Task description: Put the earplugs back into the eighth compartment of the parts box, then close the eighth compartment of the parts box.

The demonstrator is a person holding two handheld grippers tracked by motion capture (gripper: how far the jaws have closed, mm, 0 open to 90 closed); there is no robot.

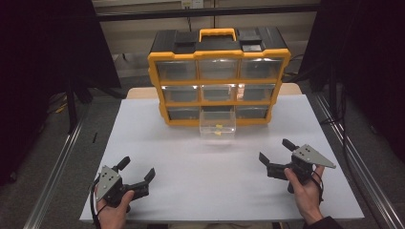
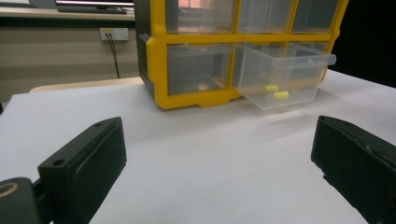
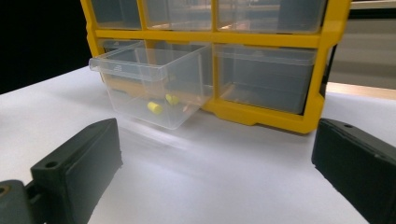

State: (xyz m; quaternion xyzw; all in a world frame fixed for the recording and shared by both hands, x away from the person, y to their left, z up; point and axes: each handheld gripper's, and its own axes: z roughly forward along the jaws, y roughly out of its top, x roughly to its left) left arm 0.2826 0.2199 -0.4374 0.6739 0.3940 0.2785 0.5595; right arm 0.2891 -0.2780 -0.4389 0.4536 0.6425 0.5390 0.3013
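While both hands rest low at the near edge of the table, nothing is being gripped: the left tool sits near the near-left corner with its jaws spread wide and empty, and the right tool sits toward the near-right corner, likewise spread and holding nothing. Well apart from both, at the far edge of the table, stands the yellow and black drawer organizer, three rows of three clear drawers under a carry handle. The bottom middle drawer is pulled forward, its back end seemingly still in its slot while its front hangs out over the white tabletop, and two small yellow pieces lie on its floor; what they are I cannot tell at this size. The other drawers look shut. To my eye this is a pause between steps, with the drawer open and its contents in reach but neither hand committed to it. The next move, I would guess, is either a reach into the drawer for the yellow pieces or a push to close it. Either way a tool must travel across the bare table, and a pick would need the jaws narrowed to fit between the drawer's walls, coming down from above over its front lip.
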